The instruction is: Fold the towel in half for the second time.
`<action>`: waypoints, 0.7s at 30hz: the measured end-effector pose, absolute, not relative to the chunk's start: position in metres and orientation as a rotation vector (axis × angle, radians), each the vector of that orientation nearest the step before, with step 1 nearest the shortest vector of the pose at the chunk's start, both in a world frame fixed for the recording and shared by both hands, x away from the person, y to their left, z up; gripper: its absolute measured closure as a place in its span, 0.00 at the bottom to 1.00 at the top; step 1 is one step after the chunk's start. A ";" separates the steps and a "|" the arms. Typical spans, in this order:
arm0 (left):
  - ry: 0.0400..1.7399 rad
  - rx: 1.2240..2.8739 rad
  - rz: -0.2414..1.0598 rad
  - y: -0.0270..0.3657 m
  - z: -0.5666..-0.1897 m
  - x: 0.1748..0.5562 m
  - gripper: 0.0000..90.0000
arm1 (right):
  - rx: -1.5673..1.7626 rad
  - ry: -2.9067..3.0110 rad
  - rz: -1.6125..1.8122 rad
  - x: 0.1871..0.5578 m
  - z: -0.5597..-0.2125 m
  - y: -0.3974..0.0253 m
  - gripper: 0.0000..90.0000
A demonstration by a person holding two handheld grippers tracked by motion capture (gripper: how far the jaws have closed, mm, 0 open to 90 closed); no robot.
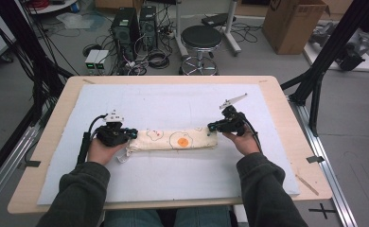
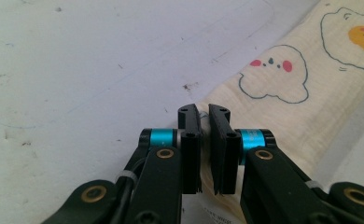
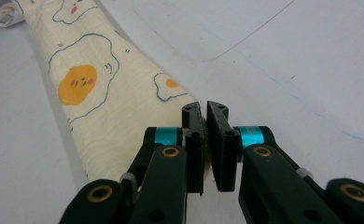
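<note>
We are pinching the left end of the folded egg-print cloth [image 1: 173, 140] with the left tongs [image 1: 131, 134], clenched on its edge. The cloth is lying as a long strip on the tabletop's white mat [image 1: 173, 179]. The right tongs [image 1: 212, 126] are gripping the other end. Next, we judge, comes lifting both ends evenly.

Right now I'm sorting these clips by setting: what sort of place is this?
Most likely a lab or workshop: computer towers with tangled cables on the floor, a cardboard box, and black frame struts around the table.
</note>
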State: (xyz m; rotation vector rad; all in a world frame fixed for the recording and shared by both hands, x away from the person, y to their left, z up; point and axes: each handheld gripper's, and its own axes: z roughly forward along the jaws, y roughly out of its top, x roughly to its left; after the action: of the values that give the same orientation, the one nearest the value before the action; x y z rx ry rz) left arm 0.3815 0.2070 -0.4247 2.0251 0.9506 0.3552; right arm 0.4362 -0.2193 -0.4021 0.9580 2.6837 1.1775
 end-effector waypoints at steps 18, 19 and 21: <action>0.995 2.057 0.373 0.198 -0.428 0.408 0.92 | 1.041 2.621 1.155 0.455 -0.414 -0.221 0.95; 0.999 2.054 0.370 0.198 -0.428 0.409 0.92 | 1.051 2.625 1.148 0.456 -0.416 -0.221 0.95; 1.010 2.054 0.366 0.198 -0.429 0.410 0.91 | 1.059 2.629 1.134 0.458 -0.419 -0.220 0.95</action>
State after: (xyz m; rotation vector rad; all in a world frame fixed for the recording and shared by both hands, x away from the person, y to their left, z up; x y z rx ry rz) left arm 0.4105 0.1985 -0.4293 2.0542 1.0096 0.3665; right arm 0.4581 -0.2197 -0.4193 1.0588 2.6294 1.1337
